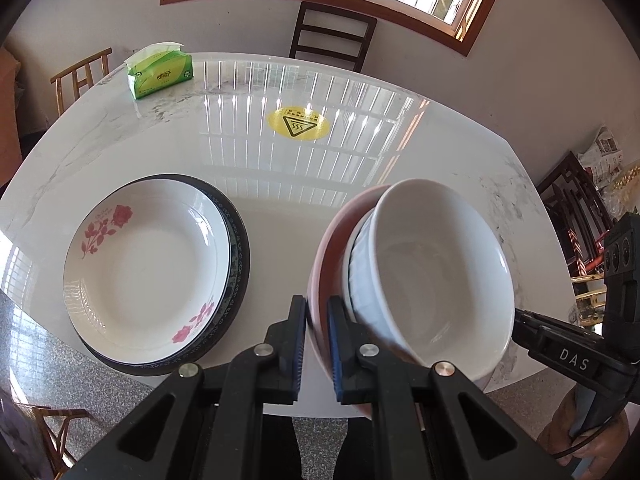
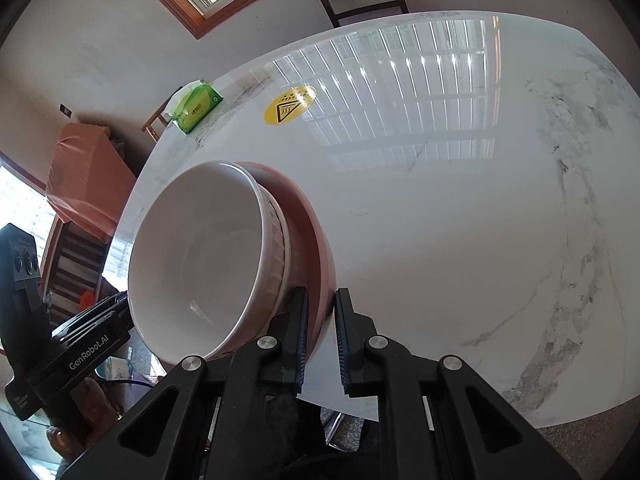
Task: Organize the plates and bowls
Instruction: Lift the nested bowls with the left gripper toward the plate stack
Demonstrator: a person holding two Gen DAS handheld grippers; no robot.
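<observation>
A stack of nested bowls is held between my two grippers near the table's front edge. The outer one is a pink bowl (image 1: 324, 248) (image 2: 316, 232). Inside it sits a ribbed white bowl (image 1: 360, 264) (image 2: 280, 240), and a plain white bowl (image 1: 432, 264) (image 2: 200, 248) lies on top. My left gripper (image 1: 317, 308) is shut on the pink rim at the stack's left side. On the opposite side my right gripper (image 2: 321, 300) is shut on the same rim. The stack looks lifted and slightly tilted. Left of it, a white rose-patterned plate (image 1: 148, 264) rests on a dark plate (image 1: 240, 248).
The white marble table (image 1: 280, 184) (image 2: 440, 220) carries a green tissue pack (image 1: 160, 72) (image 2: 198, 108) at the far left and a yellow warning sticker (image 1: 298, 123) (image 2: 290, 105) mid-table. A dark chair (image 1: 332, 36) stands at the far side, a wooden chair (image 1: 80, 76) at the left.
</observation>
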